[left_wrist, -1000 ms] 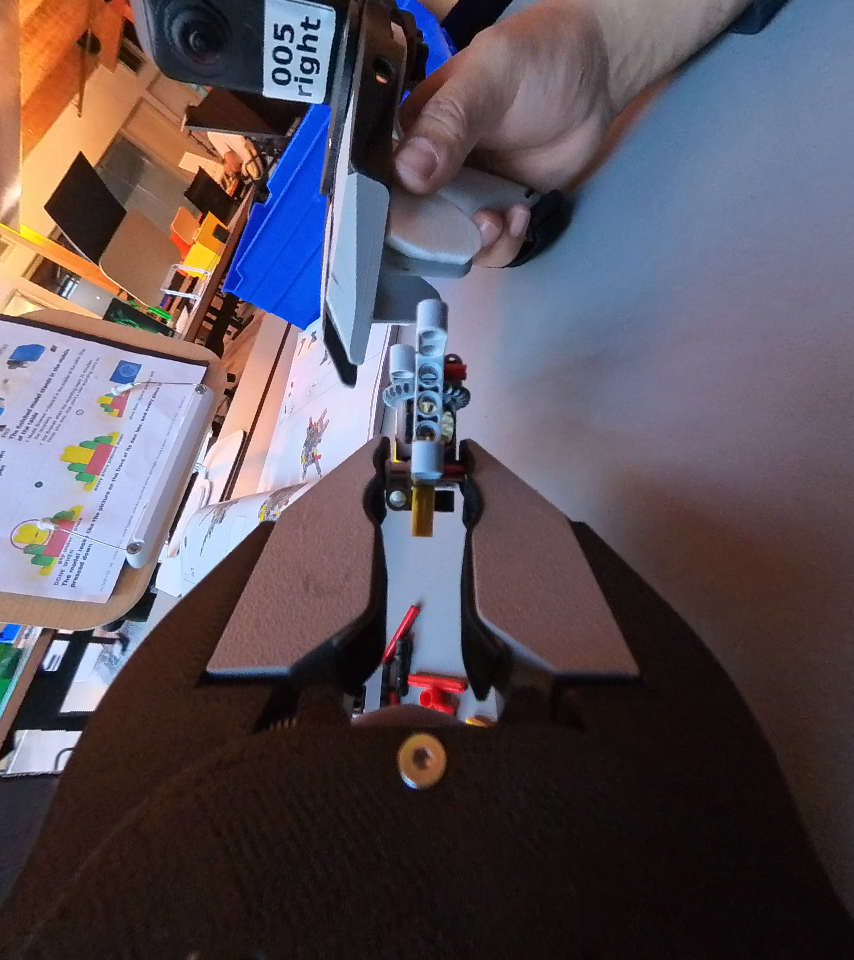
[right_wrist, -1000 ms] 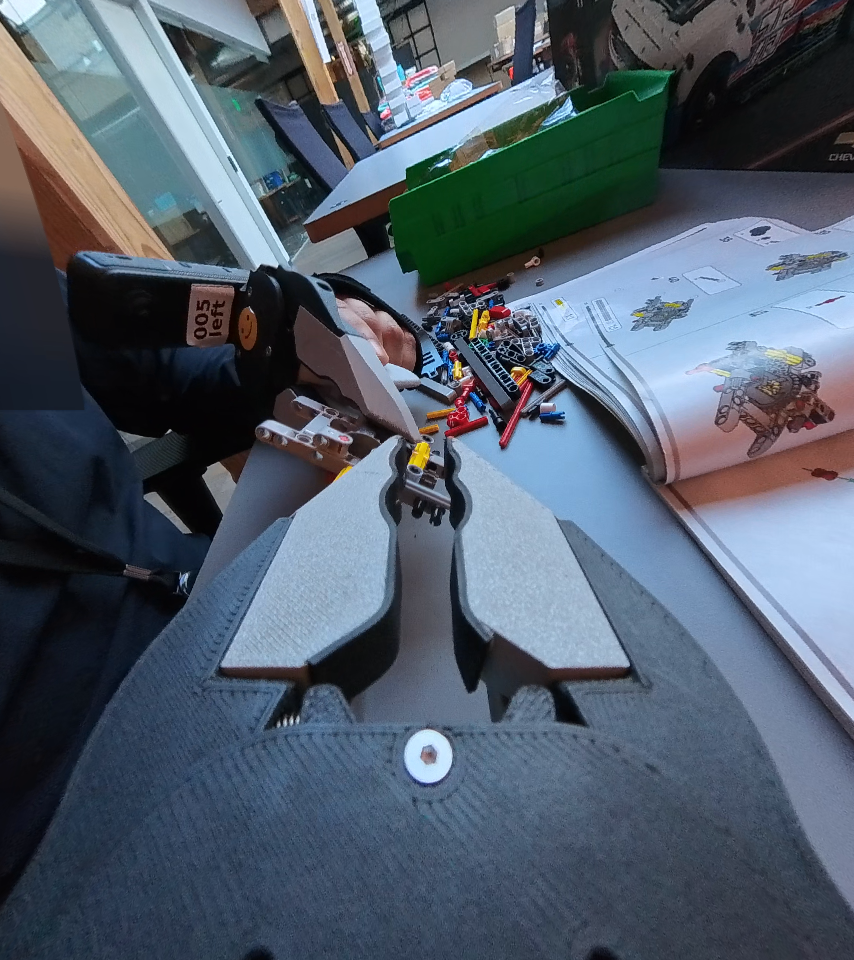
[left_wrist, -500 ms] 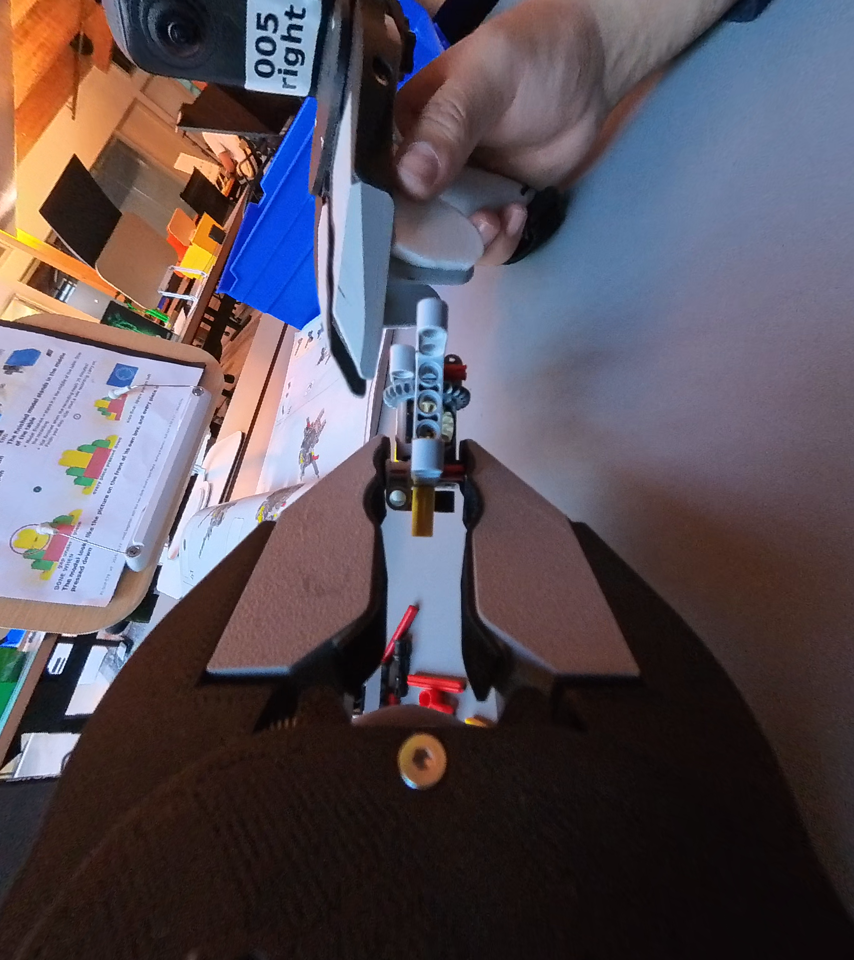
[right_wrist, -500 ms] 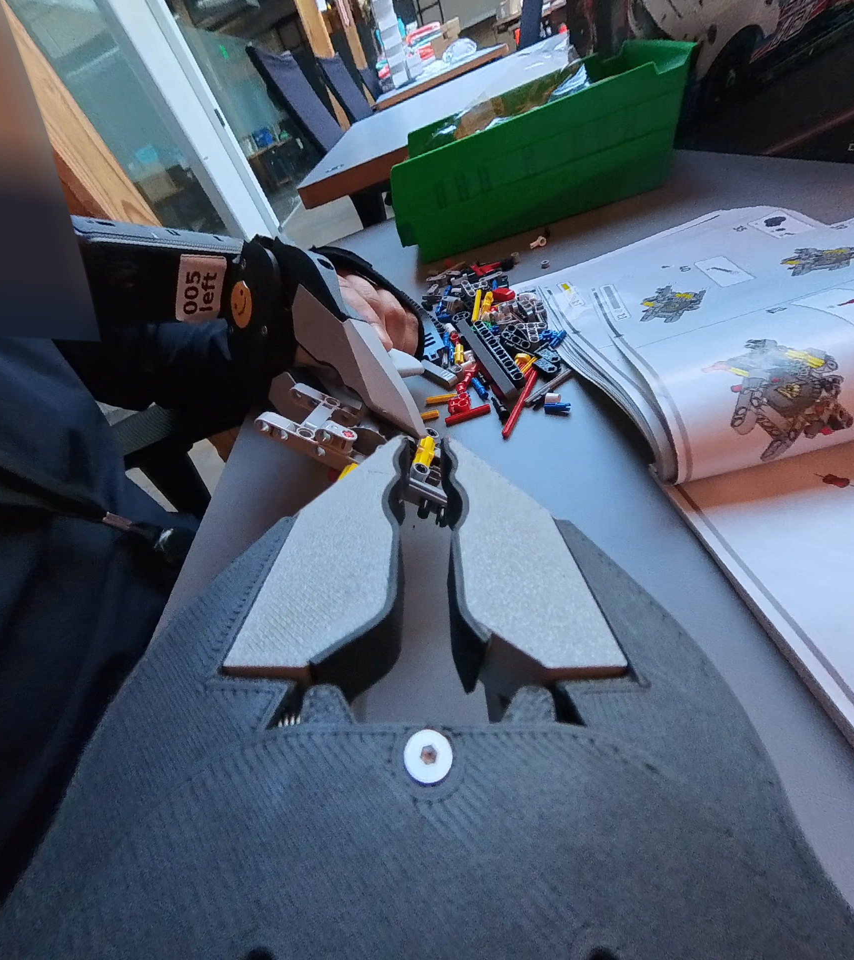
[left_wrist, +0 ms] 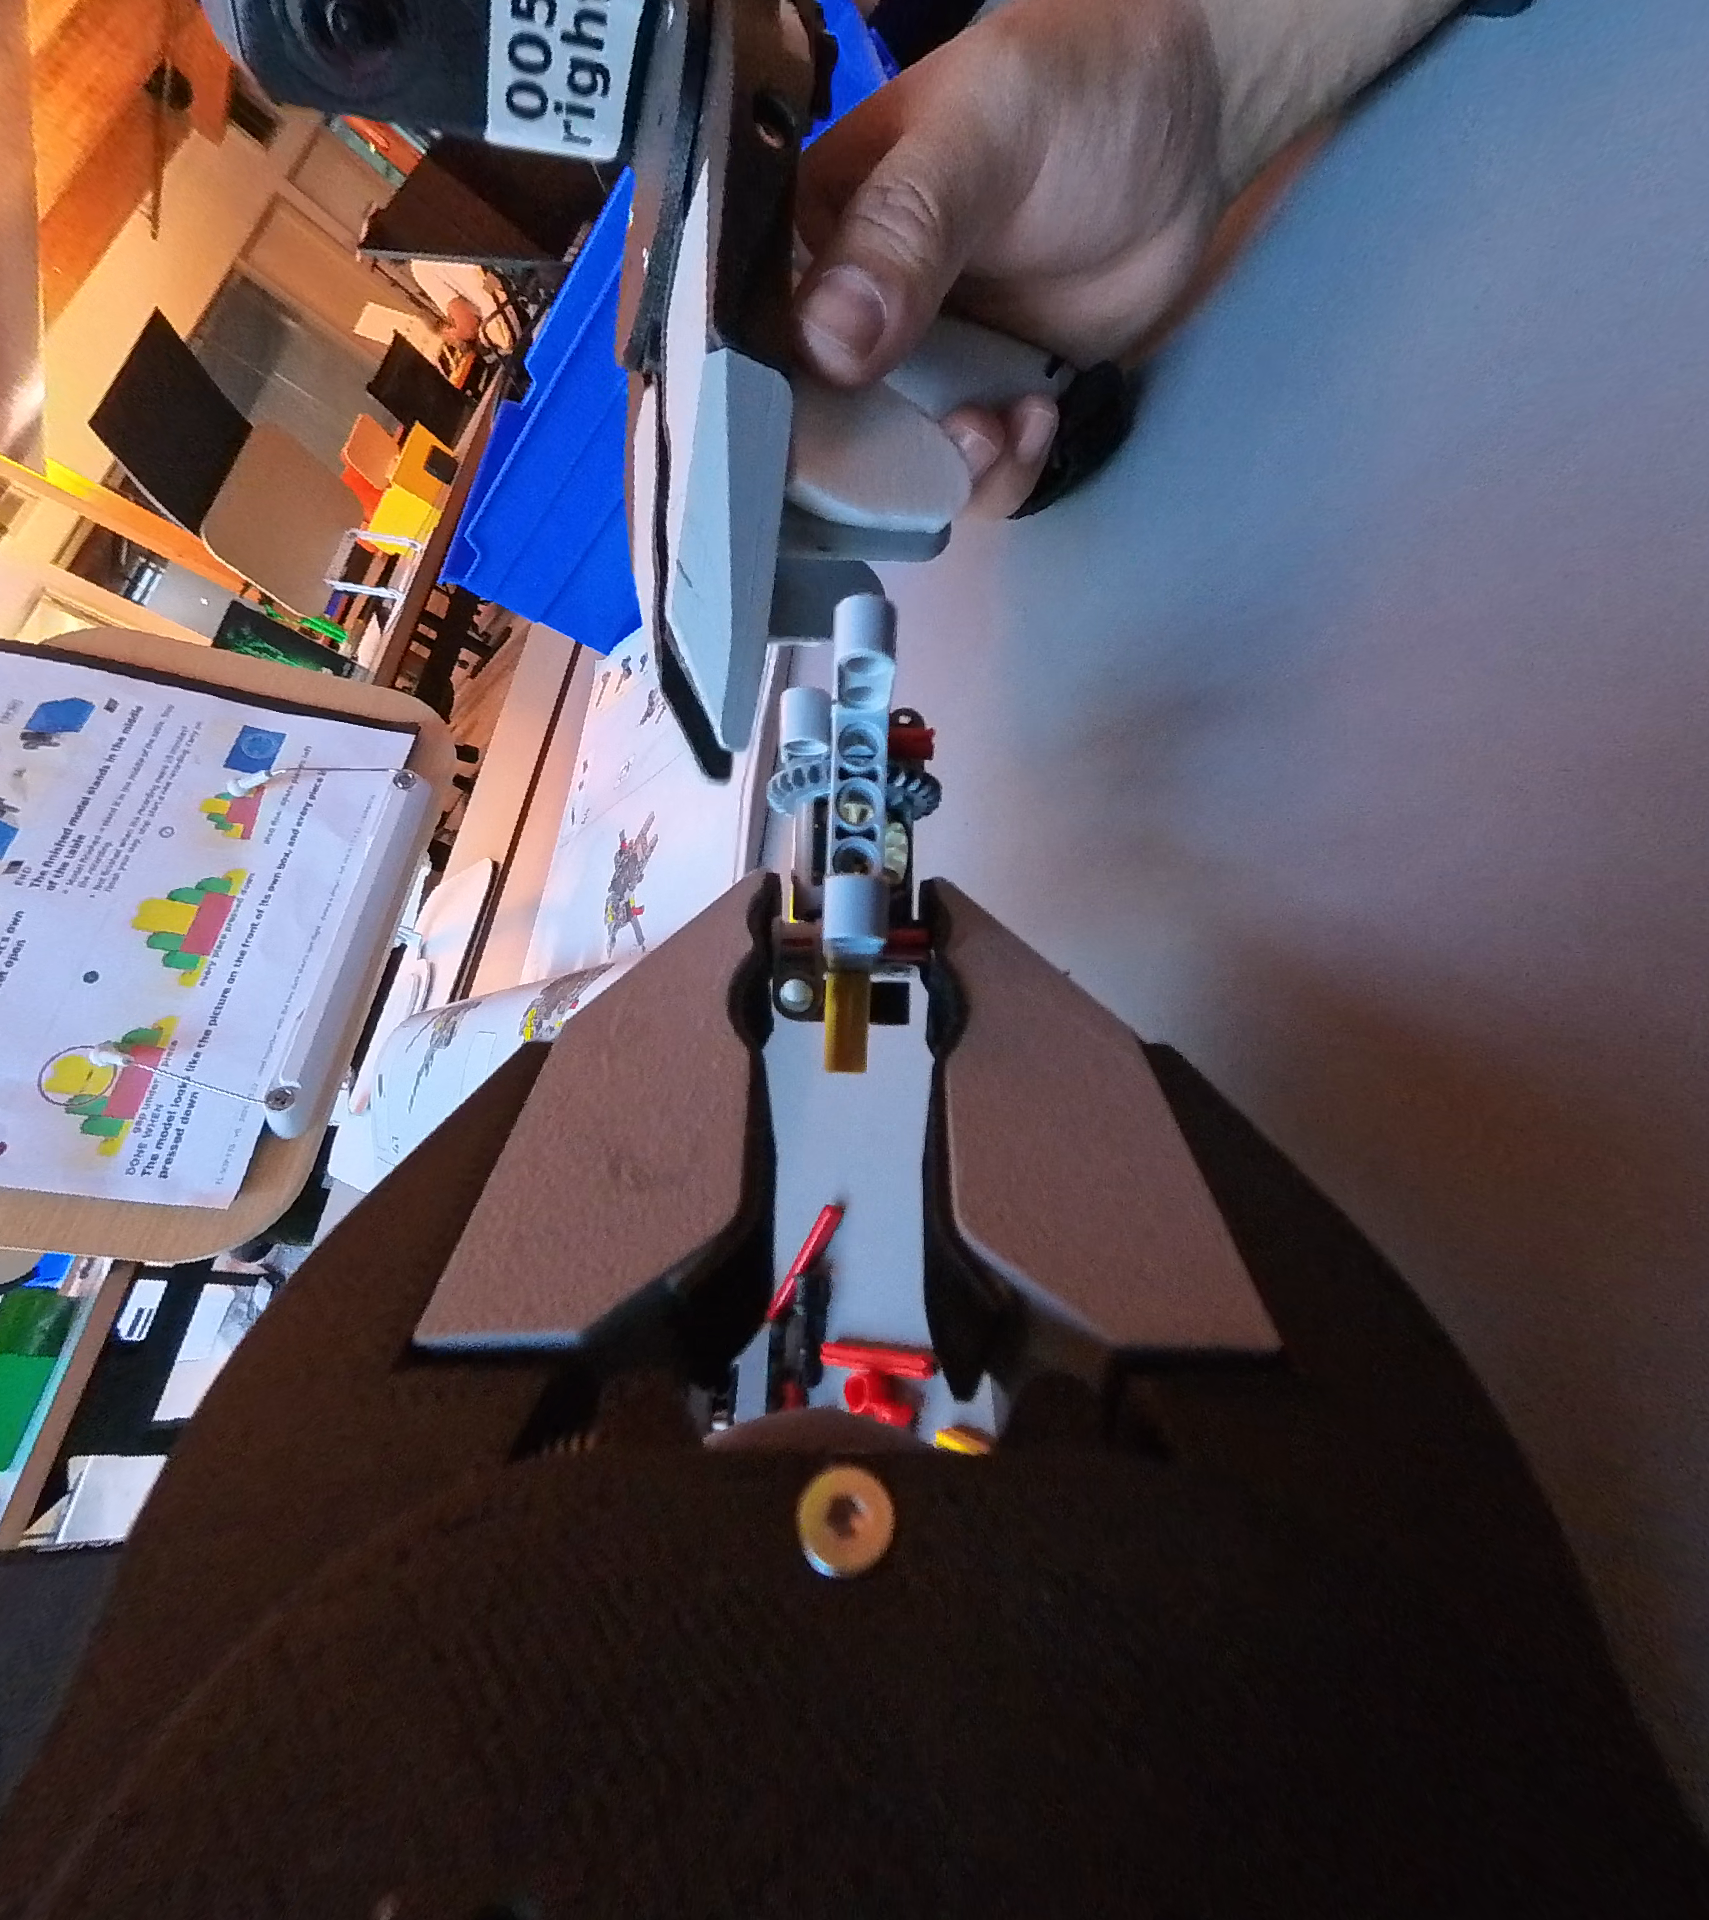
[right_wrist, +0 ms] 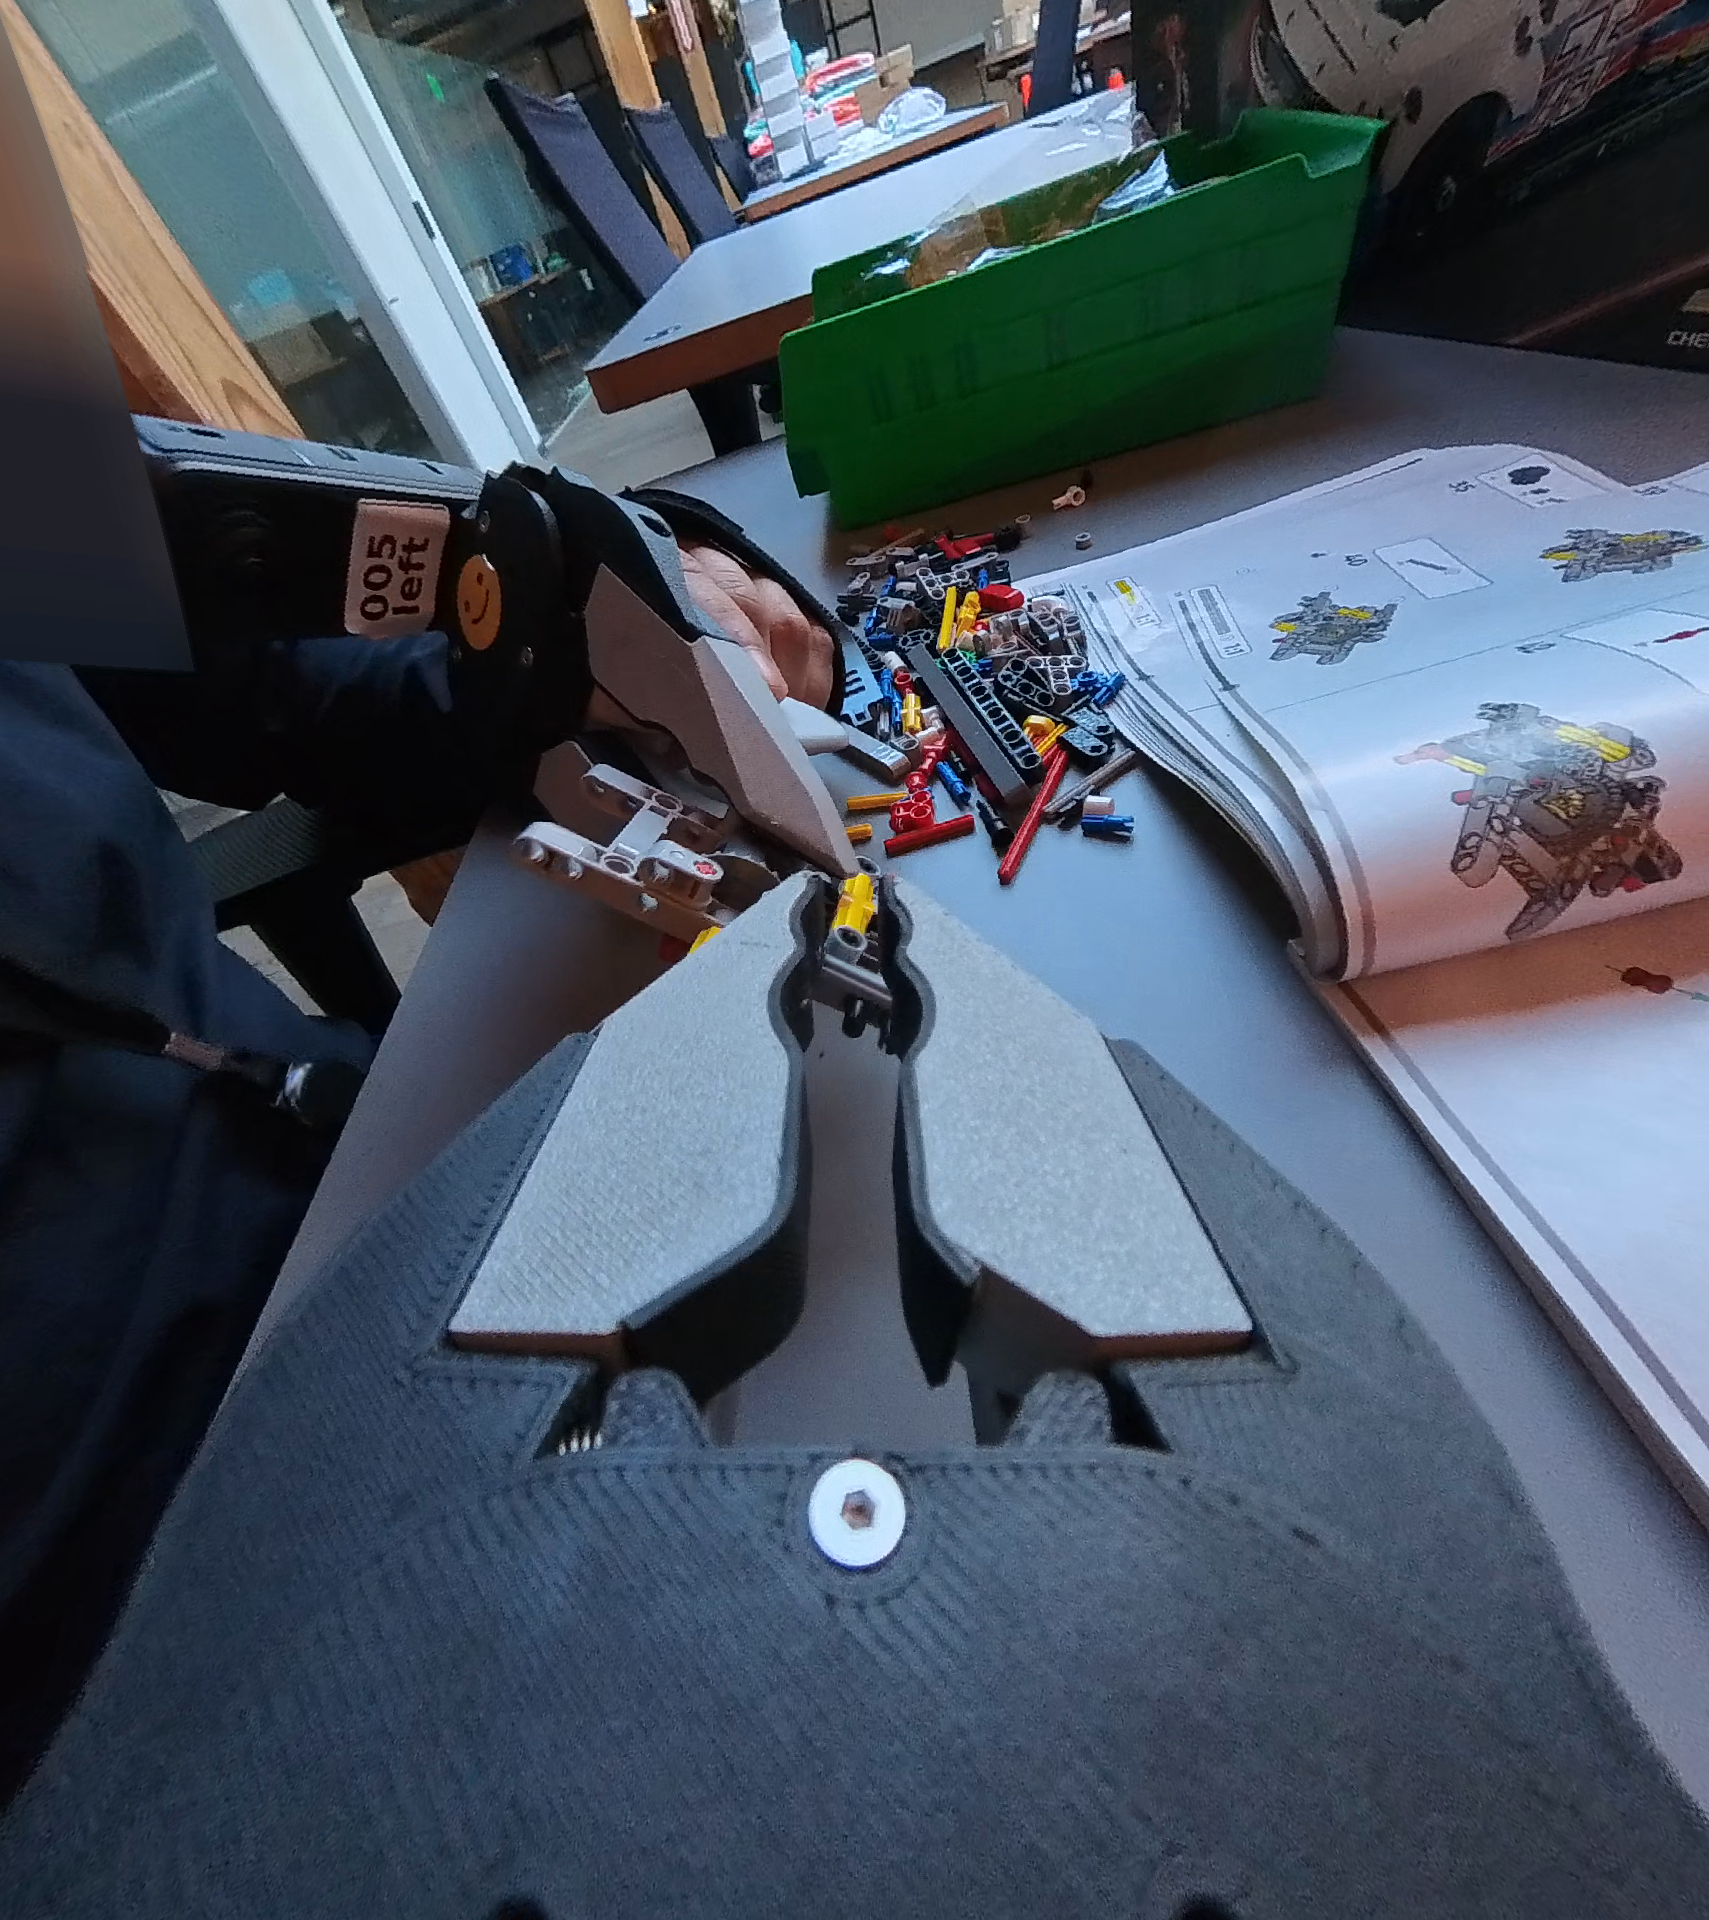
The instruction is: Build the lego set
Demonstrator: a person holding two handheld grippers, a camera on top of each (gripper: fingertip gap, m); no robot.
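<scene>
In the left wrist view my left gripper (left_wrist: pixel 850 935) is shut on a grey brick-built assembly (left_wrist: pixel 860 790) with gears and a yellow axle, which sticks out past the fingertips. It also shows in the right wrist view (right_wrist: pixel 621 842), held above the grey table (right_wrist: pixel 1193 935). My right gripper (right_wrist: pixel 850 935) is shut on a small grey piece (right_wrist: pixel 848 961) with a yellow pin (right_wrist: pixel 855 902), its tips right against the left gripper's finger (right_wrist: pixel 788 790). In the left wrist view the right gripper (left_wrist: pixel 715 727) sits just beside the assembly's gear, held by a hand (left_wrist: pixel 1016 208).
A pile of loose pieces (right_wrist: pixel 975 665) lies beyond the grippers, with a green bin (right_wrist: pixel 1068 343) behind it. An open instruction booklet (right_wrist: pixel 1504 727) covers the right side. A blue bin (left_wrist: pixel 549 468) and a clipboard with a sheet (left_wrist: pixel 102 914) show in the left wrist view. The grippers are tip to tip, or close to it.
The right fingers have drawn a little closer together on the small grey and yellow piece. Both grippers have stayed close together, and the left grasp is unchanged.
</scene>
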